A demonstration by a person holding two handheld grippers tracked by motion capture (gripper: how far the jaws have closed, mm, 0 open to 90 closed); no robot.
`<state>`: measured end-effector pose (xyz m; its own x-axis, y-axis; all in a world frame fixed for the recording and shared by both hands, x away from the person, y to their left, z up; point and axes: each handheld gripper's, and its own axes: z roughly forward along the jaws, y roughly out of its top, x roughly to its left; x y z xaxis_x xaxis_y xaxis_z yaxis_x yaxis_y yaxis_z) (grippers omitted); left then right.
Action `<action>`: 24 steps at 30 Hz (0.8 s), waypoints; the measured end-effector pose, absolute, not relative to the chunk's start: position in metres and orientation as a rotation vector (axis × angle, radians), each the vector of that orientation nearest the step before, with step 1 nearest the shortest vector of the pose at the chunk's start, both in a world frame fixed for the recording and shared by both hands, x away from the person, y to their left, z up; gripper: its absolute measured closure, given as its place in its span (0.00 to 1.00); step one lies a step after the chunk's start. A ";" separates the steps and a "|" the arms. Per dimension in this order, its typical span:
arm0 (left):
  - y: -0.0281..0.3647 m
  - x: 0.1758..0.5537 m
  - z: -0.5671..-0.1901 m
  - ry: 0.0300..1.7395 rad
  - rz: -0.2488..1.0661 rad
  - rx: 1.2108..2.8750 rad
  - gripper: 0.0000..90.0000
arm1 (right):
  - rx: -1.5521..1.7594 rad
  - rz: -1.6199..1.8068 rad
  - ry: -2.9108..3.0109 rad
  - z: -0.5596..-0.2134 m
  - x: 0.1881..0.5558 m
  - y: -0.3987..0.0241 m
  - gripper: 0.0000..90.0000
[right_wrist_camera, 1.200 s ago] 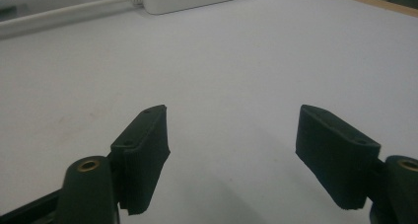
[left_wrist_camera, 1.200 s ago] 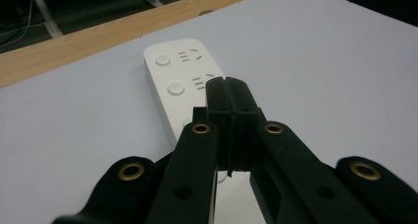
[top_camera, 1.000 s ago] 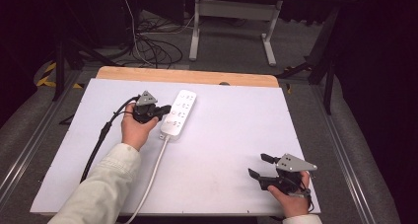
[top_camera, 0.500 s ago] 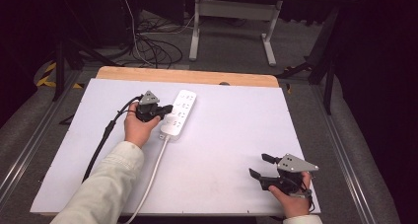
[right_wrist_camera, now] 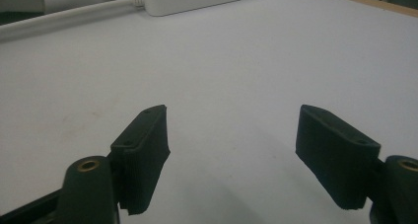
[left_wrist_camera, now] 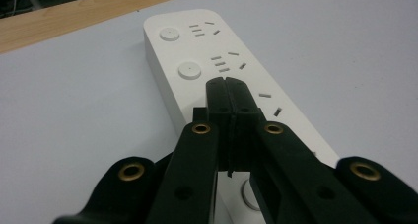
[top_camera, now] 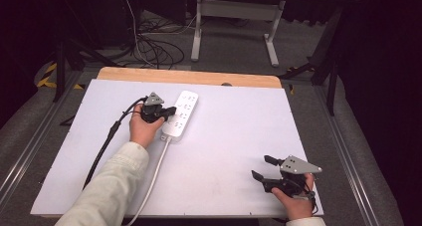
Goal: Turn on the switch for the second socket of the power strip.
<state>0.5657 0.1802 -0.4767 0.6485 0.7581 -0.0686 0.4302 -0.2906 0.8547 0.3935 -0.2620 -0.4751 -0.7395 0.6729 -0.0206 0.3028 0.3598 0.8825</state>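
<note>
Not much has changed on the white table [top_camera: 224, 151] since the earlier frames. The power strip [top_camera: 181, 113] lies at its far left, left gripper [top_camera: 171, 110] jaws pressed together over it, maybe touching. The right gripper [top_camera: 264, 168] rests near-right, jaws apart, nothing between.
</note>
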 end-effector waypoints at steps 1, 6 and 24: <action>0.180 0.566 -0.477 0.937 0.445 1.924 1.00 | 0.852 1.339 2.247 -0.475 0.393 -0.262 0.32; 0.178 0.567 -0.481 0.938 0.433 1.924 1.00 | 0.856 1.342 2.248 -0.475 0.393 -0.263 0.32; 0.176 0.567 -0.481 0.944 0.461 1.936 1.00 | 0.853 1.341 2.254 -0.476 0.393 -0.263 0.32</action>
